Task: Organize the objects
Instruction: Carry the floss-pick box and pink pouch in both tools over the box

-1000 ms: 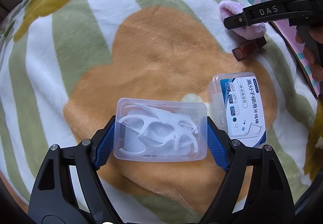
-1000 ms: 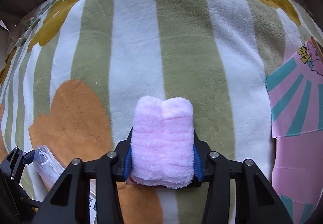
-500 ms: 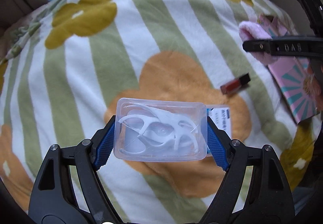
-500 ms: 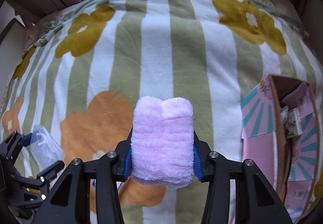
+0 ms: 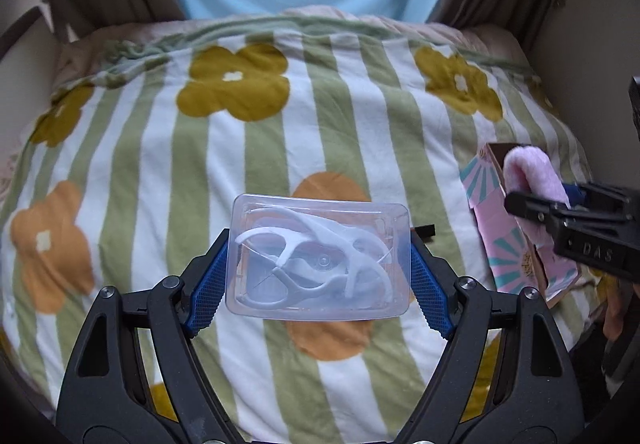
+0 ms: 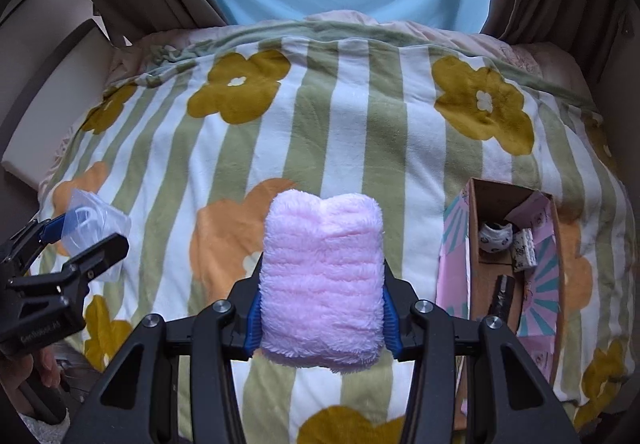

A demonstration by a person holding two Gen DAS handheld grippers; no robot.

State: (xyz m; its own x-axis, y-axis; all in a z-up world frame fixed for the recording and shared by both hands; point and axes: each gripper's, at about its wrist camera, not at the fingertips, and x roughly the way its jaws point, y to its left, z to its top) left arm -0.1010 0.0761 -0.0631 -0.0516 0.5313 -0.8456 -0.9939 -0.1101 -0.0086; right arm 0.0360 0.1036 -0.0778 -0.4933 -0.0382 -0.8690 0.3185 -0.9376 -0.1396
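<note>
Item 1: clear plastic case (image 5: 318,258) of white floss picks, pinched by its short ends in the left claw (image 5: 316,276), held above the flowered blanket (image 5: 360,116).

Item 2: pink fluffy cloth roll (image 6: 320,278), pinched in the right claw (image 6: 320,308), also held above the blanket.

Item 3: pink cardboard box (image 6: 472,244), open, at 3 o'clock of the roll, already holding small items.

Handling note: likely destination is the box. Bring the roll over the opening, lower it into the free space, then spread the claw. Keep the left claw clear at 9 o'clock until the roll is in.
</note>
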